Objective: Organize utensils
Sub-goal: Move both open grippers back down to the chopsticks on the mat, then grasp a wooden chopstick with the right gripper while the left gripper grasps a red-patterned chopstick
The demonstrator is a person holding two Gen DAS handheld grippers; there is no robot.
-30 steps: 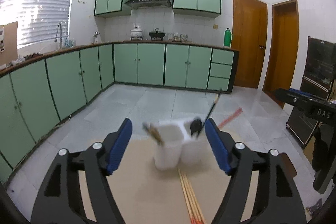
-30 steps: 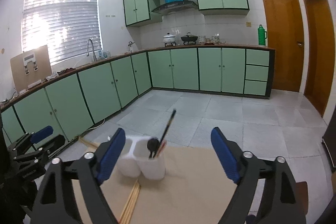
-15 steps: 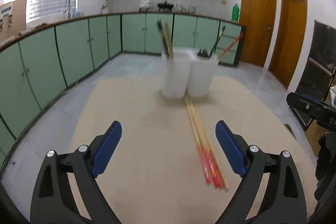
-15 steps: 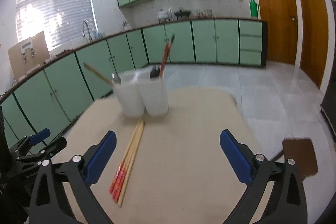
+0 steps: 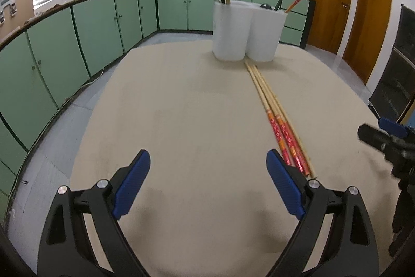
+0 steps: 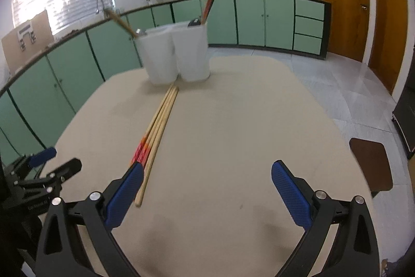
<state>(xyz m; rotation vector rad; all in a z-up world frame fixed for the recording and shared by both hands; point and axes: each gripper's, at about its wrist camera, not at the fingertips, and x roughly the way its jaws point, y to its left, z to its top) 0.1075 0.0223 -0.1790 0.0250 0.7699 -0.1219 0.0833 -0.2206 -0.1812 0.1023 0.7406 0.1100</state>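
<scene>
Several wooden chopsticks with red ends (image 5: 276, 110) lie in a bundle on the beige table (image 5: 181, 121), running from the two white holders (image 5: 245, 30) toward me. They also show in the right wrist view (image 6: 155, 129). The holders (image 6: 176, 53) stand side by side at the table's far end with chopsticks and dark utensils standing in them. My left gripper (image 5: 208, 182) is open and empty, left of the bundle's red ends. My right gripper (image 6: 207, 192) is open and empty, with its left finger beside the bundle's near end.
The table edge drops to a tiled floor on all sides. Green kitchen cabinets (image 5: 77, 25) line the left and far walls. A brown stool (image 6: 371, 168) stands at the table's right. The other gripper shows at each view's edge (image 5: 384, 142) (image 6: 39, 173).
Both grippers have come down from high above toward the table surface. The holders now stand farther away and the chopstick bundle lies close by the fingers.
</scene>
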